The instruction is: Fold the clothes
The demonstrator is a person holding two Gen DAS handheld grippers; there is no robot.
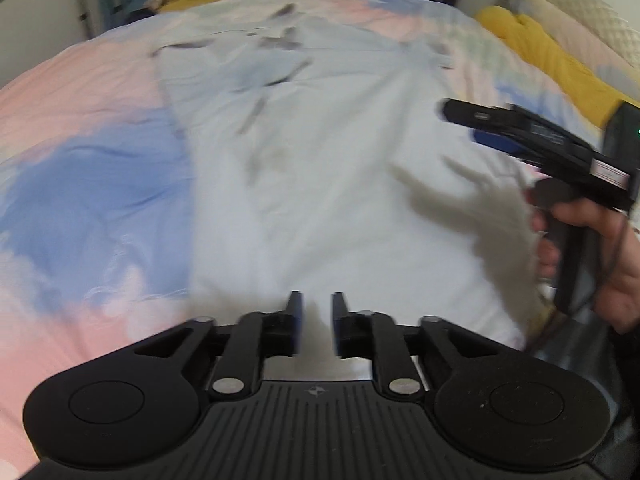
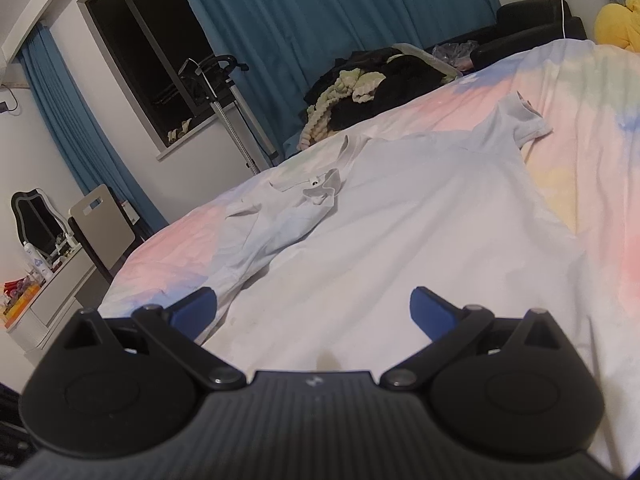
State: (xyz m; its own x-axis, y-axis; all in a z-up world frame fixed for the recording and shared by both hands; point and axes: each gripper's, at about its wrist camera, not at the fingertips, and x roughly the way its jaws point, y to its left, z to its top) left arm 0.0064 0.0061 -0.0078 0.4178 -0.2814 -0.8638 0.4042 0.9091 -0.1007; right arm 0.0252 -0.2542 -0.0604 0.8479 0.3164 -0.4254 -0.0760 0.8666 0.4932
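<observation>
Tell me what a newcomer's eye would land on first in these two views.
First, the white shirt spread flat across the pastel bedspread, collar toward the far edge. Next, the right gripper low over its near part, jaws wide apart and empty; the left gripper is only slightly open. Beyond the bed, teal curtains and a dark clothes pile.

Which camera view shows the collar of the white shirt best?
The right wrist view: the white shirt is sharp there, and its collar with a button shows clearly. In the left wrist view the shirt is blurred, and the collar is only dark smears.
</observation>
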